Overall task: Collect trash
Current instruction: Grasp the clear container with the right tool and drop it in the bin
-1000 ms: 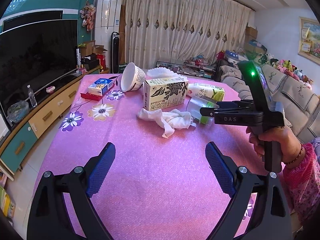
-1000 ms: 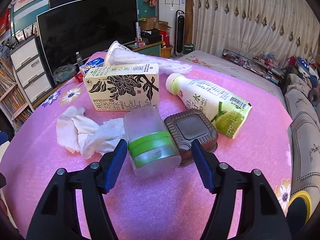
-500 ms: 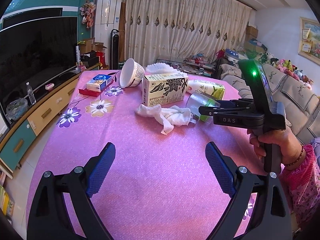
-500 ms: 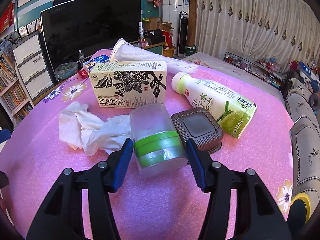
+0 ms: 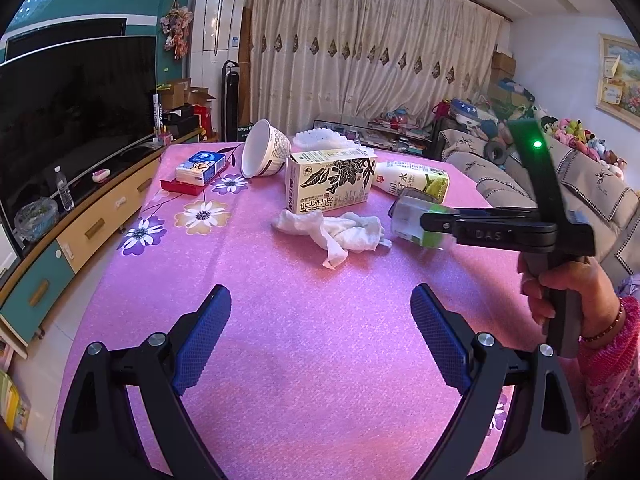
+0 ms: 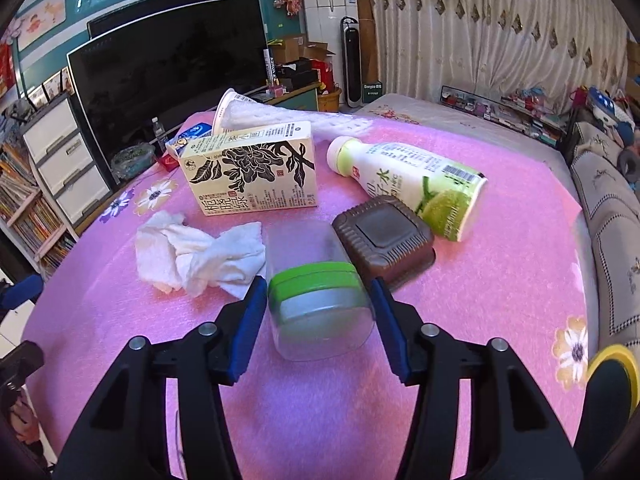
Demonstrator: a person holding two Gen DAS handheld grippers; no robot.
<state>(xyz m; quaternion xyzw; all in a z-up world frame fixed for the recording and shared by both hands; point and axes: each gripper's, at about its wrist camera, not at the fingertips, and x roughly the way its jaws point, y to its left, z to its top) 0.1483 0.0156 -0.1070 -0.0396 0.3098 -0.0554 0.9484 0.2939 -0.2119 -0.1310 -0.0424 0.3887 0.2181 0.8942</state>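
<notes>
- The right claw [image 6: 318, 312] is clamped on a clear plastic jar with a green band [image 6: 316, 300], its blue pads pressing both sides of the jar.
- The jar sits low over the pink surface [image 6: 500, 280], with a crumpled white tissue [image 6: 192, 256] at its 10 o'clock and a brown lidded box [image 6: 384, 236] just beside it at 1 o'clock.
- A tea carton [image 6: 256, 170] and a green-label bottle [image 6: 416, 184] lie at 12 o'clock.
- The left claw [image 5: 320, 336] stands wide apart and empty over bare cloth.
</notes>
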